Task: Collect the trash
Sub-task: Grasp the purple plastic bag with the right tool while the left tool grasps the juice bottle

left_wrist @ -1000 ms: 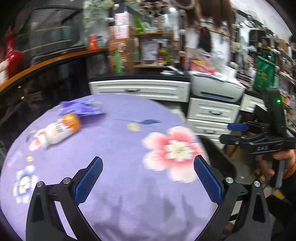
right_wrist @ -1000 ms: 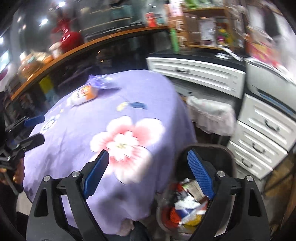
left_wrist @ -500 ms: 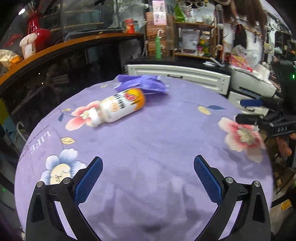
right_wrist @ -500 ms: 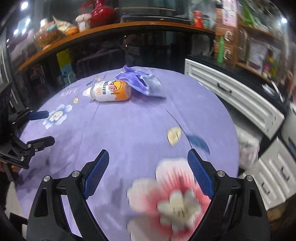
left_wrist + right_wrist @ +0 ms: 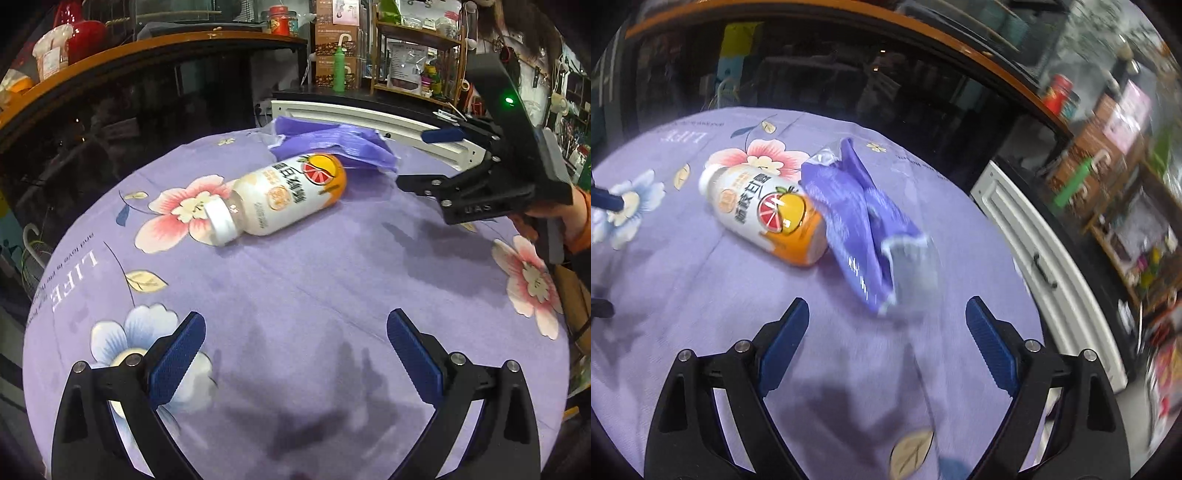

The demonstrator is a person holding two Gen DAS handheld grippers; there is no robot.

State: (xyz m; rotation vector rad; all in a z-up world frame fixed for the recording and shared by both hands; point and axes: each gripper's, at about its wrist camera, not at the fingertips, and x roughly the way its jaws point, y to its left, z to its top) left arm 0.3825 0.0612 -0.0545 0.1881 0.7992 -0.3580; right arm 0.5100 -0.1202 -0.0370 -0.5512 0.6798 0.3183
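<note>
A white and orange drink bottle (image 5: 284, 194) lies on its side on the purple flowered tablecloth (image 5: 314, 288), cap toward the left in the left wrist view. A crumpled purple wrapper (image 5: 332, 144) lies right behind it, touching it. My left gripper (image 5: 295, 339) hovers open over the near part of the cloth, well short of the bottle. My right gripper (image 5: 884, 325) is open too, just short of the wrapper (image 5: 864, 225), with the bottle (image 5: 764, 214) to its left. From the left wrist the right gripper (image 5: 436, 158) shows at the right, beside the wrapper, held by a hand (image 5: 554, 218).
A dark glass counter with an orange top (image 5: 110, 55) curves behind the table. White drawers (image 5: 1034, 258) stand to the right, close to the table's edge. Shelves with boxes and jars (image 5: 369, 48) fill the background. The tablecloth near me carries only printed flowers.
Both grippers have swung over the table toward the bottle and wrapper, which now look nearer and larger. The trash bin seen under the right gripper a second ago is out of view. Both stay open.
</note>
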